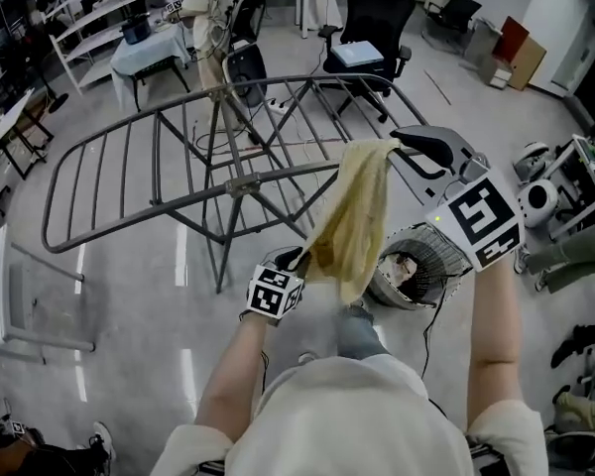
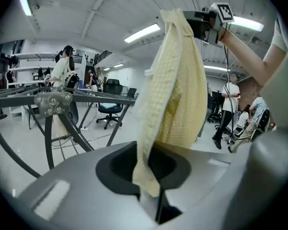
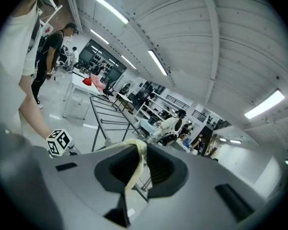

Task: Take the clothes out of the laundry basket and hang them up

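A pale yellow waffle-weave cloth [image 1: 357,216] hangs stretched between my two grippers, in front of a grey metal drying rack [image 1: 178,157]. My right gripper [image 1: 402,145] is raised, level with the rack's near bar, and is shut on the cloth's top corner [image 3: 134,150]. My left gripper [image 1: 296,259] is lower and to the left, shut on the cloth's bottom edge [image 2: 149,176], which runs down into the slot between its jaws. Below the cloth on the floor stands the round wire laundry basket [image 1: 416,266], with something dark inside it.
The rack's bars [image 2: 53,99] spread wide to the left and behind. A black office chair [image 1: 372,28] stands beyond the rack, and a person [image 1: 210,8] is at the tables at the back. Machines and cables [image 1: 565,216] crowd the floor at right.
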Tool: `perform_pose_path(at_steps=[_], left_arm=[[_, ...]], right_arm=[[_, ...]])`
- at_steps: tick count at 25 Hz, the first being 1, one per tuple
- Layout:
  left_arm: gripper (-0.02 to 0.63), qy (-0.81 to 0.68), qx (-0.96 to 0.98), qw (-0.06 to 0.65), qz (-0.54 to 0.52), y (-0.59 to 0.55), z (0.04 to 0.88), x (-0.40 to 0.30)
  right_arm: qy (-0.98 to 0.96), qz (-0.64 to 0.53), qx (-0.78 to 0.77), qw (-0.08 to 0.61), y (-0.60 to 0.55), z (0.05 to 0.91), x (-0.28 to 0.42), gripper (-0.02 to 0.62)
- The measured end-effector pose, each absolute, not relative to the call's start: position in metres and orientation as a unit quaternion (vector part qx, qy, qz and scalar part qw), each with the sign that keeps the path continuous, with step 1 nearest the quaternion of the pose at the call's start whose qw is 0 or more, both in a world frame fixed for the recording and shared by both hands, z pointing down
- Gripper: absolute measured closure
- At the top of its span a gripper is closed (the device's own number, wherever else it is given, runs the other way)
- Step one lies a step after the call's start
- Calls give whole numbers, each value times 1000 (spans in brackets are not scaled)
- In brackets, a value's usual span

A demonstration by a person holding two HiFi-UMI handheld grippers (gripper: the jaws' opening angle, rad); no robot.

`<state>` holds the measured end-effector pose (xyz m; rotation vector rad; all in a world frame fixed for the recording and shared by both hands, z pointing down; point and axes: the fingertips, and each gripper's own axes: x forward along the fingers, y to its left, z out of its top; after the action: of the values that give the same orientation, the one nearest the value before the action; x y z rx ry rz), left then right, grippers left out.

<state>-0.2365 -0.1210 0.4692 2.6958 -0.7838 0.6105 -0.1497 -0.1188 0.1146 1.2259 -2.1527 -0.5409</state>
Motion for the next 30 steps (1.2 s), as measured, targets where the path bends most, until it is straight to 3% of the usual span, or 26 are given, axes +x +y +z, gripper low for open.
perform_pose_path(at_steps=[1,2,9,15,30], left_arm=[[585,-275,930,123,212,-129,465,-238],[594,-280,929,111,216,-137,458,-240],[594,-360,922,-9,143,-203,317,-269],[594,-397,907,-101,103,-278,206,-250],[593,-441,866,-153,181,-470,162,-161]], right_arm=[[-801,-200,476,303,-120,115,-135,538],[-791,-195,491,309,-122,115,-118,538],[-745,-137,578,304,-143,123,12,538],[-721,-128,619,284,-212,123,82,537],[-715,-124,620,299,-436,104,190,537]])
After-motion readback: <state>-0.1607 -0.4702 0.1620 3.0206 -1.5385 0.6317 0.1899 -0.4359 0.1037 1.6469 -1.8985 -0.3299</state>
